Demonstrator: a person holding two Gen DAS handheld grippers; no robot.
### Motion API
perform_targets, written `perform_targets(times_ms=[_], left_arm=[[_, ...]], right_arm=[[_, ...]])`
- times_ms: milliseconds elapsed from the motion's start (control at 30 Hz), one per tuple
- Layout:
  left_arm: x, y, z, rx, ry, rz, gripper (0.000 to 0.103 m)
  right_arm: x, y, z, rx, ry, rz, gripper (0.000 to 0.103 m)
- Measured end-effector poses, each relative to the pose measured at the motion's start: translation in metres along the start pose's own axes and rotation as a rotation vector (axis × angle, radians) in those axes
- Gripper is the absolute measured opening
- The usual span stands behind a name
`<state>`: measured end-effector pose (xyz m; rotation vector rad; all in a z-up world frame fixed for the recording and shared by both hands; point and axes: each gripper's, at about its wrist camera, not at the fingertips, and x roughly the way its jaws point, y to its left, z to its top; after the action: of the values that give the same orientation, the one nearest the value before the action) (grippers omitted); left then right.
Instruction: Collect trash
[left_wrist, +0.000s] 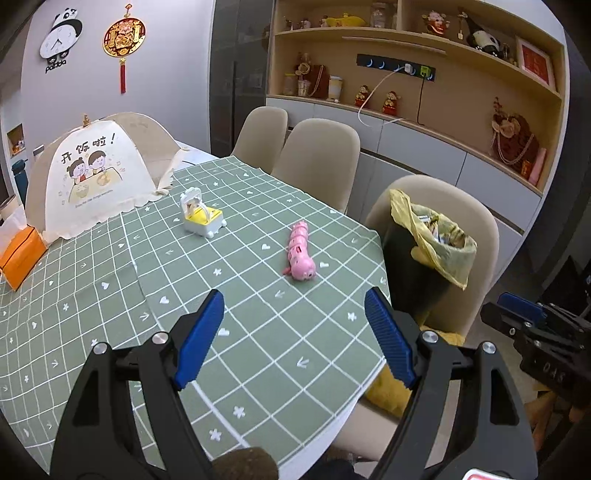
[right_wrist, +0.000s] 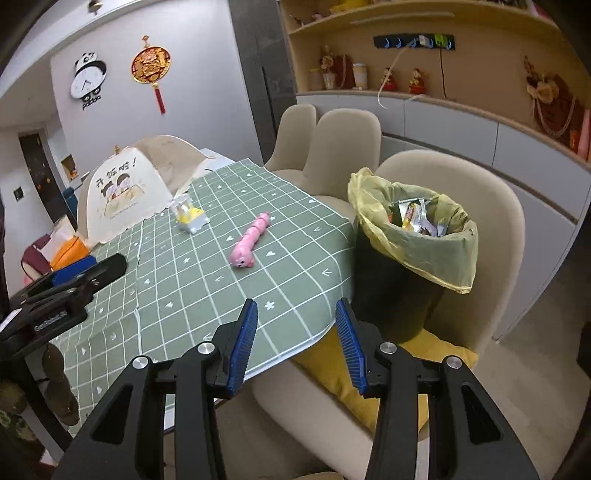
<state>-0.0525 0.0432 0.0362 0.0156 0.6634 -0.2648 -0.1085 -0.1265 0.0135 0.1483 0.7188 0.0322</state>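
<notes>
The left gripper (left_wrist: 293, 332) is held wide apart and empty above the near edge of a table (left_wrist: 258, 332) covered in green checked cloth. The right gripper (right_wrist: 295, 339) is also spread, nothing between its blue pads, over the table's near right corner. Just right of that corner, a black bin (right_wrist: 391, 280) lined with a yellow bag (right_wrist: 417, 247) is set on a beige chair (right_wrist: 480, 206); wrappers (right_wrist: 415, 218) are seen inside it. Farther along the cloth, a pink caterpillar toy (left_wrist: 300, 254) and a small yellow-and-white toy (left_wrist: 202, 216) are laid apart. A food cover (left_wrist: 96, 173) is placed at the far left.
</notes>
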Motion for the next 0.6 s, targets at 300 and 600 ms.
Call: perform_targets(times_ms=[300, 600], left_arm=[[-0.018, -0.012, -0.014, 0.057, -0.032, 0.009, 0.074], [-0.017, -0.015, -0.011, 0.052, -0.027, -0.001, 0.074]], right_arm=[[-0.018, 0.011, -0.011, -0.027, -0.04, -0.013, 0.042], [-0.024, 0.012, -0.008, -0.06, -0.059, -0.027, 0.042]])
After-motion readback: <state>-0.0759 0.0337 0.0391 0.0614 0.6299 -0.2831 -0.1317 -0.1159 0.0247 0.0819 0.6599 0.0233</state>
